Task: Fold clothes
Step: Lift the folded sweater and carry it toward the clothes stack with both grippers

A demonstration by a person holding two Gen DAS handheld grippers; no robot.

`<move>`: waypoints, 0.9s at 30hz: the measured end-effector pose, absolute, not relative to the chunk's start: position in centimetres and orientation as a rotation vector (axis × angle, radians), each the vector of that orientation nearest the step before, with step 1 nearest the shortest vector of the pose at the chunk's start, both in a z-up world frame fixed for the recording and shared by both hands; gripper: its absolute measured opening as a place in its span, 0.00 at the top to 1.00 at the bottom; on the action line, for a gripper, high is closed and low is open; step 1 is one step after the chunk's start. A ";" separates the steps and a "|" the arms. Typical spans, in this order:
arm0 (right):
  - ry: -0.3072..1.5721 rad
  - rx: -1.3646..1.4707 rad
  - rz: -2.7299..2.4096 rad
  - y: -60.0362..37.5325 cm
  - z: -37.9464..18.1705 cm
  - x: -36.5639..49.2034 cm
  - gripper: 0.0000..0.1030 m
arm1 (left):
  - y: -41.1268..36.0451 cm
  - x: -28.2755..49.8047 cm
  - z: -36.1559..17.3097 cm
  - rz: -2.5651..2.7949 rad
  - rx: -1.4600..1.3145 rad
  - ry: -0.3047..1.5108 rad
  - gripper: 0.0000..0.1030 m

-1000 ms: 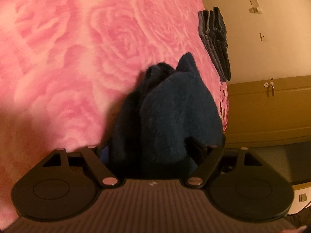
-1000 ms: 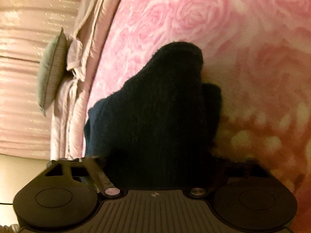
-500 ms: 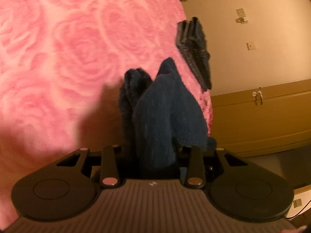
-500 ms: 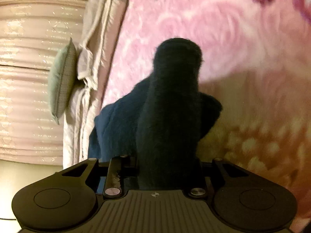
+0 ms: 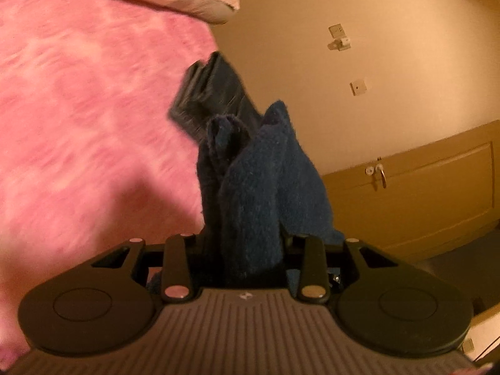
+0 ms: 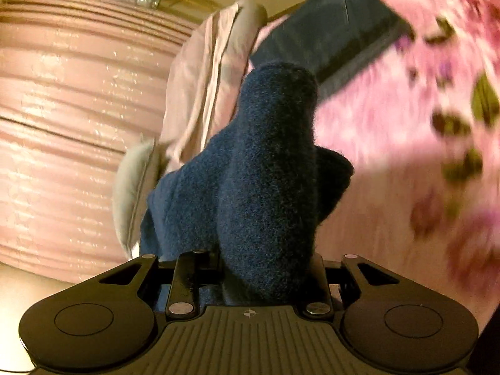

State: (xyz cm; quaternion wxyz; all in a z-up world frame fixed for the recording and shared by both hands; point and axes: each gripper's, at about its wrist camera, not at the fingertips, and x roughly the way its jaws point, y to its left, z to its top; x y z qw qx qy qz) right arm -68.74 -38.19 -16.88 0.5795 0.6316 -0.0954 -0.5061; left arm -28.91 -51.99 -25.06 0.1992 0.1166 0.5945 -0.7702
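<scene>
Two handheld claws carry one fuzzy navy garment point(image 5: 250, 200) above a bed spread with a pink rose blanket point(image 5: 87, 118). The left claw point(image 5: 247, 250) is pressed tight on a bunched end of it, and the right claw point(image 6: 259, 259) pinches another end the same way. From each claw the cloth runs straight ahead along the fingers, away from the holder. Beyond it a dark folded stack point(image 6: 331, 28) lies on the blanket, near the pillows point(image 6: 203, 72).
</scene>
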 end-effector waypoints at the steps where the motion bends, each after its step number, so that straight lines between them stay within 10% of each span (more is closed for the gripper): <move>1: -0.224 1.481 -1.173 -39.5 -17.0 -70.5 0.73 | -53.2 -30.8 -24.8 -2.145 0.311 1.655 0.70; 27: -0.011 1.611 -1.138 -71.1 -27.3 -95.6 0.69 | -80.1 -54.0 -30.9 -1.902 0.309 1.627 0.73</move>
